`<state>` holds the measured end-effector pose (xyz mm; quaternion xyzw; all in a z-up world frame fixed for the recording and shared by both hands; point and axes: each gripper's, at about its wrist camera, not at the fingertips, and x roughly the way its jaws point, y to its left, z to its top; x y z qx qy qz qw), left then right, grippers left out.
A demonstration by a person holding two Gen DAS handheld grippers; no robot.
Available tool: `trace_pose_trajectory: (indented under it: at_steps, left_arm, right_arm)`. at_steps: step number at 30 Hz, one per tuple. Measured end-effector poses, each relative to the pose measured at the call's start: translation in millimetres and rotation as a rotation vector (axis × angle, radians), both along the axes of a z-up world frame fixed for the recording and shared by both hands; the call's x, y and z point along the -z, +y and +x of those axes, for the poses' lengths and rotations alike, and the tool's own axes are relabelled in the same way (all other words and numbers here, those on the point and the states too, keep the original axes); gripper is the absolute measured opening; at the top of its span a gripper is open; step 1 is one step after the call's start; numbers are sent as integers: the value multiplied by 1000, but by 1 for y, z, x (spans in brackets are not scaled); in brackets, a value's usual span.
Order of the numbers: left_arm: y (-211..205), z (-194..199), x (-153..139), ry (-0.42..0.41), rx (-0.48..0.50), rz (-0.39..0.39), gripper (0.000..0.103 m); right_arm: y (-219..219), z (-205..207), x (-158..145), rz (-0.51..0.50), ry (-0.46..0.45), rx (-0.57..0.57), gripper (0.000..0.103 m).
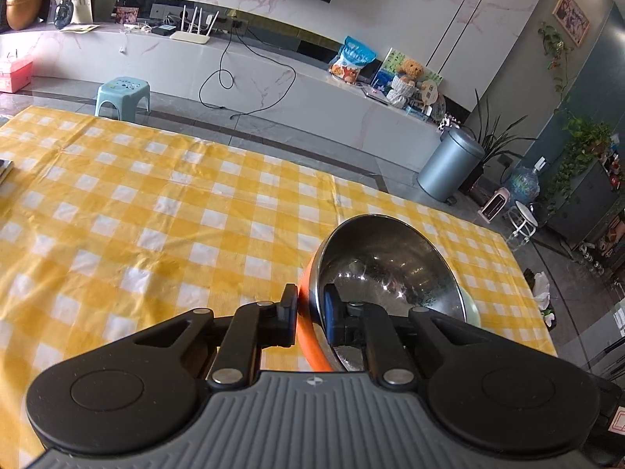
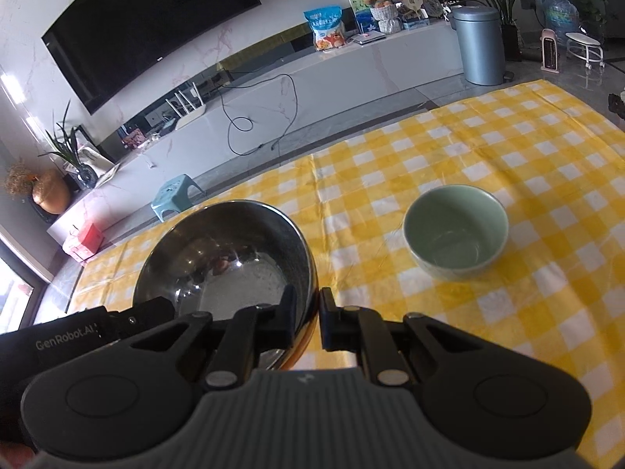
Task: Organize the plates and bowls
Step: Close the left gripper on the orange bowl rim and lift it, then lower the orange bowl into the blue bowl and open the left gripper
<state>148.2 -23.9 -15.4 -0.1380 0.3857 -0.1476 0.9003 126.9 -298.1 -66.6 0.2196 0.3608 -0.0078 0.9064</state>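
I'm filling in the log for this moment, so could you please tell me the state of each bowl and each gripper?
Steel bowl: empty, tilted, rim gripped on both sides.
Green bowl: upright, empty, standing free on the checked tablecloth.
Left gripper: shut on the steel bowl's rim.
Right gripper: shut on the steel bowl's rim.

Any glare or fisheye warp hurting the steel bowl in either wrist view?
Left wrist: steel bowl interior mirrors the room, with speckled highlights; left tool body soft up close; walls bow heavily. Right wrist: bright patch inside the steel bowl; green bowl evenly lit, sharp; TV edge curved.
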Motion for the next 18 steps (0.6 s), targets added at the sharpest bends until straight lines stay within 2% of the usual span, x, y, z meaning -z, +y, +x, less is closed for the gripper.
trace_pose_trajectory:
  at_steps: [8, 18]
  left_arm:
    - [6, -44, -9, 9, 2, -14, 15]
    - [7, -77, 11, 99, 6, -28, 16]
  right_arm:
    - [-3, -53, -14, 6, -4, -31, 9]
    - [-12, -87, -6, -5, 49, -37, 8]
